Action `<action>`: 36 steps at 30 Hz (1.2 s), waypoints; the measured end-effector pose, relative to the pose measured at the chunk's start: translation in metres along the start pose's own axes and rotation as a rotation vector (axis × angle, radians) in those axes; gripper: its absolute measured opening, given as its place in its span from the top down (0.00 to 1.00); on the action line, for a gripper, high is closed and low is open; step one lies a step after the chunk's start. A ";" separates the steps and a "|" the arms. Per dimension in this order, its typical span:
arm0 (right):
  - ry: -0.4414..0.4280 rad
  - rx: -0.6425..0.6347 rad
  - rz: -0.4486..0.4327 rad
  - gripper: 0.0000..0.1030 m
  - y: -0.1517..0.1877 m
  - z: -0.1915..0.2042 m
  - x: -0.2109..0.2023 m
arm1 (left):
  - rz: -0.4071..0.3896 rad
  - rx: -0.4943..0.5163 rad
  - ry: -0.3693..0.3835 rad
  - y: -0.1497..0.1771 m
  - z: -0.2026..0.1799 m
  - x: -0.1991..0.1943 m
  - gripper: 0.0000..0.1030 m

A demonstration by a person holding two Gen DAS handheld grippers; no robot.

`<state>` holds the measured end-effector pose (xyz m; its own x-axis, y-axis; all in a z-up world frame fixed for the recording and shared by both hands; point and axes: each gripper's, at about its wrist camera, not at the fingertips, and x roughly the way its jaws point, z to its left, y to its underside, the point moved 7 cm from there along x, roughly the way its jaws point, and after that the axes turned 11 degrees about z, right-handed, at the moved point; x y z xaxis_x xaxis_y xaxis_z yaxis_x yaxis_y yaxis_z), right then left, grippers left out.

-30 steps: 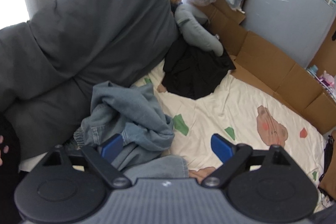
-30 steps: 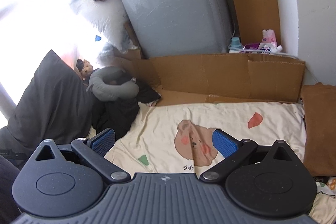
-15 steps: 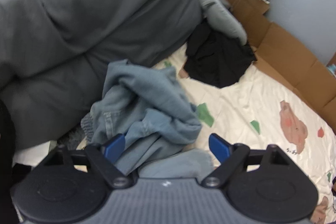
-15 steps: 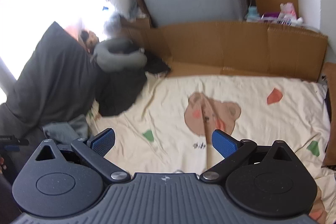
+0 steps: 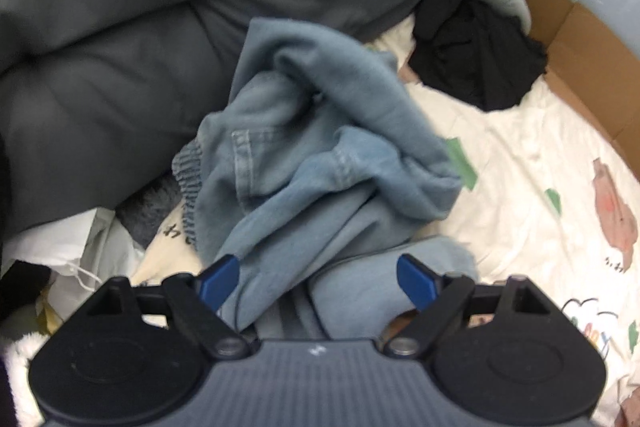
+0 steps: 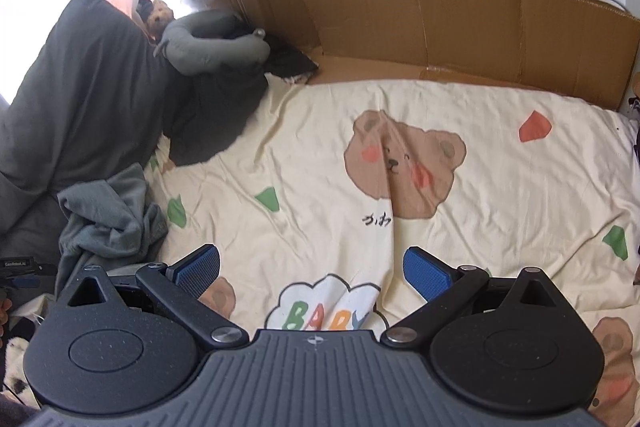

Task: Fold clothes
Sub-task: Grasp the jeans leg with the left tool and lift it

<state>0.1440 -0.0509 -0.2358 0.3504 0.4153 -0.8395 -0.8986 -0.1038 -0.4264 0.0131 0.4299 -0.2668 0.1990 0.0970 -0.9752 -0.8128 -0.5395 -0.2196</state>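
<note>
The crumpled blue garment point(image 5: 320, 155) lies heaped on the bed sheet point(image 6: 320, 147), a fold of it between the wide-spread fingers of our left tool point(image 5: 318, 281), while our right tool point(image 6: 314, 269), equally wide and empty, hangs above the bear print point(image 6: 404, 163), the heap at its left.

Left gripper point(image 5: 316, 281) and right gripper point(image 6: 312, 269) (both spread wide) point forward.
</note>
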 end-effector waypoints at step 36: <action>-0.198 -0.077 0.164 0.10 0.021 0.080 0.077 | -0.007 0.221 0.411 0.030 -0.102 -0.005 0.93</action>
<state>0.1310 0.0516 -0.2821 0.1361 0.5549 -0.8207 -0.9139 -0.2496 -0.3203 0.0436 0.3284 -0.2660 0.3691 -0.2633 -0.8913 -0.8988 -0.3450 -0.2703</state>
